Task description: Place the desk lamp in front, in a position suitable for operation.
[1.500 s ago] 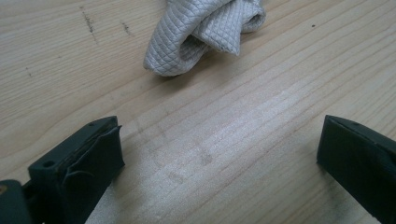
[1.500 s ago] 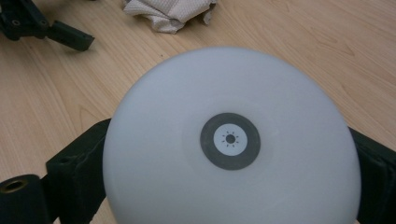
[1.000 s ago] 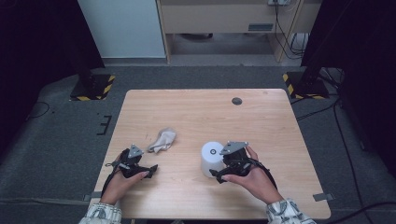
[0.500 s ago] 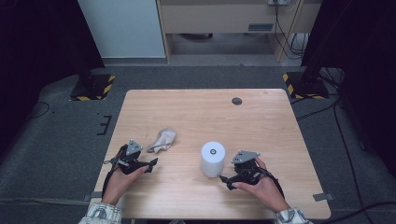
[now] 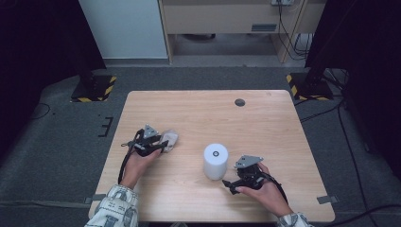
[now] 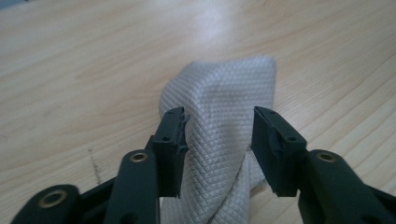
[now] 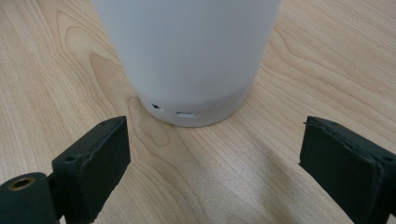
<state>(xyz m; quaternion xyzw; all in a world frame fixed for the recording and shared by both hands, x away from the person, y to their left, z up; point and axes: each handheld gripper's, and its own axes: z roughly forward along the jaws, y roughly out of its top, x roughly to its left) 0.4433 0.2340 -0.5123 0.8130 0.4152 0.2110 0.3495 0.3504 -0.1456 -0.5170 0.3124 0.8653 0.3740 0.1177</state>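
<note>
Cloth (image 6: 219,130) between left gripper (image 6: 219,149) fingers | cylinder (image 7: 187,60) base button, right gripper view

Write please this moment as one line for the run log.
left gripper: jaws open around grey cloth | right gripper: jaws open, apart from upright white cylinder | surface: wooden table

A crumpled grey quilted cloth (image 5: 169,140) lies near the worktop's left edge; a white upright cylinder (image 5: 215,161) stands near the front edge.
</note>
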